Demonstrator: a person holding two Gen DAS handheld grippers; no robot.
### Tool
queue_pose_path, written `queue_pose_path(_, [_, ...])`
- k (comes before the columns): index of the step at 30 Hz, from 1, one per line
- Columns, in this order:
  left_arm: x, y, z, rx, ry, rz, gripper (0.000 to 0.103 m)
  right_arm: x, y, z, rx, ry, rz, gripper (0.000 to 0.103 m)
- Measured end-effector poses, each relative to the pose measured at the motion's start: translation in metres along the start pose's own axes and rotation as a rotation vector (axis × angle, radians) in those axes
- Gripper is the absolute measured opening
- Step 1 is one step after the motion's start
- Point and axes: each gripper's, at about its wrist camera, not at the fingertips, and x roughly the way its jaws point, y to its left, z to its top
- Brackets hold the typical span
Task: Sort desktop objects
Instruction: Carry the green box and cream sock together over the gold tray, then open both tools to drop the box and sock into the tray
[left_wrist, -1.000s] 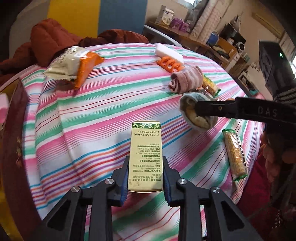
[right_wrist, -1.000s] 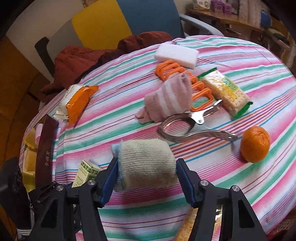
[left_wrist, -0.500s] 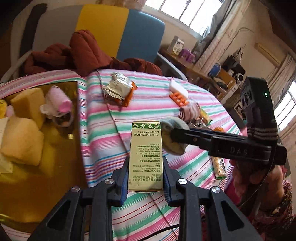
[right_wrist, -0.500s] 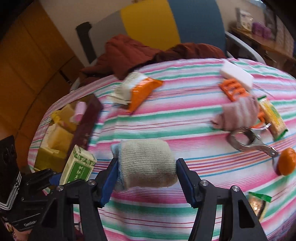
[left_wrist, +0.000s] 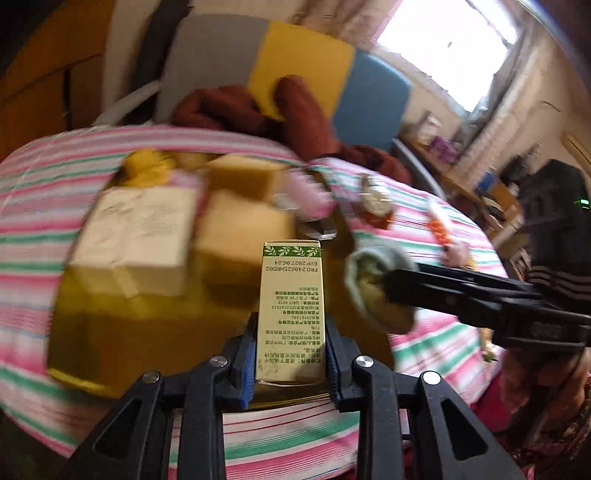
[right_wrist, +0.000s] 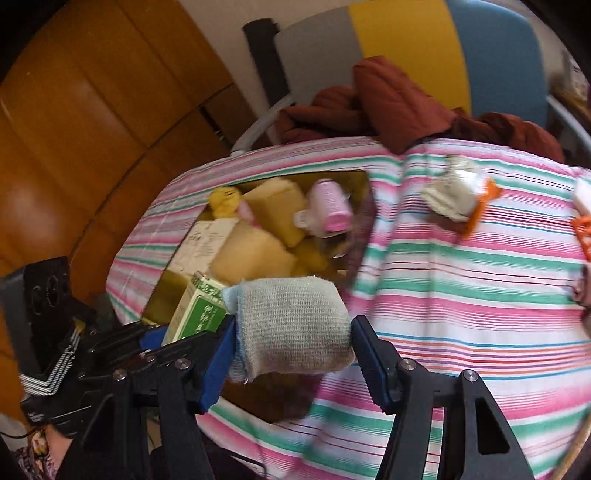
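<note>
Green carton clamped in your left tongs.
Right tongs grip the rolled grey sock; both above the yellow box.

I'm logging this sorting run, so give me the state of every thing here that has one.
left gripper: shut on the green box
green box: held upright over the tray
right gripper: shut on the rolled sock
rolled sock: held
gold tray: part filled
pink bottle: lying in tray
</note>
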Motion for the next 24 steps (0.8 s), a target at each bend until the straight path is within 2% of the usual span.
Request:
queue_pose_path(5, [0.003,0.049,-0.007,-0.091,0.032,0.073,0.03,0.039,0.041,0.005,-0.077,0.067,0.019,0.063])
queue_pose_path(9, [0.01,0.07,-0.005,-0.116,0.046,0.153,0.03,0.07,0.067,0.007,-0.122,0.122,0.009,0.064])
queue_pose_path(10, [0.012,0.076,-0.005,-0.132,0.052,0.195,0.035,0.079,0.073,0.007,-0.126,0.134,0.004,0.064])
queue_pose_path(12, [0.01,0.082,-0.003,-0.155,0.044,0.227,0.043,0.089,0.079,0.007,-0.11,0.146,0.002,0.068])
queue_pose_path(13, [0.007,0.084,-0.003,-0.167,0.037,0.234,0.05,0.093,0.08,0.008,-0.094,0.146,0.015,0.068])
queue_pose_path(15, [0.002,0.087,-0.003,-0.186,0.013,0.237,0.057,0.095,0.082,0.007,-0.069,0.143,0.049,0.071])
queue_pose_path(21, [-0.016,0.1,-0.008,-0.274,-0.048,0.202,0.057,0.081,0.079,0.001,-0.079,0.12,0.047,0.072])
queue_pose_path(24, [-0.02,0.094,-0.007,-0.274,-0.073,0.212,0.057,0.071,0.07,0.001,-0.04,0.102,0.062,0.072])
